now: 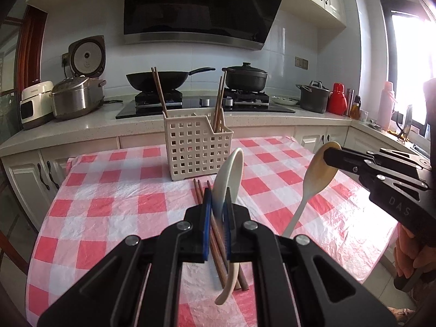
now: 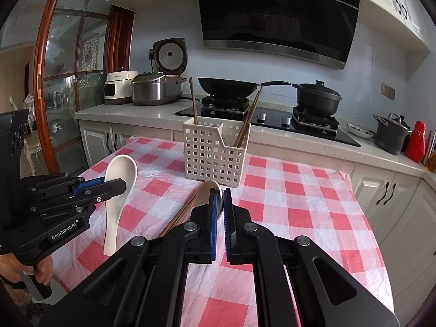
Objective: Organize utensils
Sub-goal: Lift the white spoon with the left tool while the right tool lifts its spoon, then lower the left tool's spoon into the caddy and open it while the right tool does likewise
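Observation:
My left gripper [image 1: 218, 204] is shut on the bowl of a white ceramic spoon [image 1: 231, 171] and holds it above the table; it also shows in the right wrist view [image 2: 118, 190]. My right gripper [image 2: 219, 201] is shut on a second white spoon [image 2: 208, 192], seen from the left wrist view [image 1: 318, 174] with its handle hanging down. A cream perforated utensil basket [image 1: 197, 150] stands at the table's far side with several wooden chopsticks [image 1: 219, 103] upright in it. More chopsticks [image 1: 215, 234] lie on the red checked tablecloth [image 1: 114, 204] below my left gripper.
Behind the table runs a counter with a hob [image 1: 204, 106], a black wok [image 1: 156, 80] and a lidded pot [image 1: 246, 79]. Rice cookers [image 1: 76, 96] stand at the left. A grey pot [image 1: 313, 96] and red flask [image 1: 338, 99] stand at the right.

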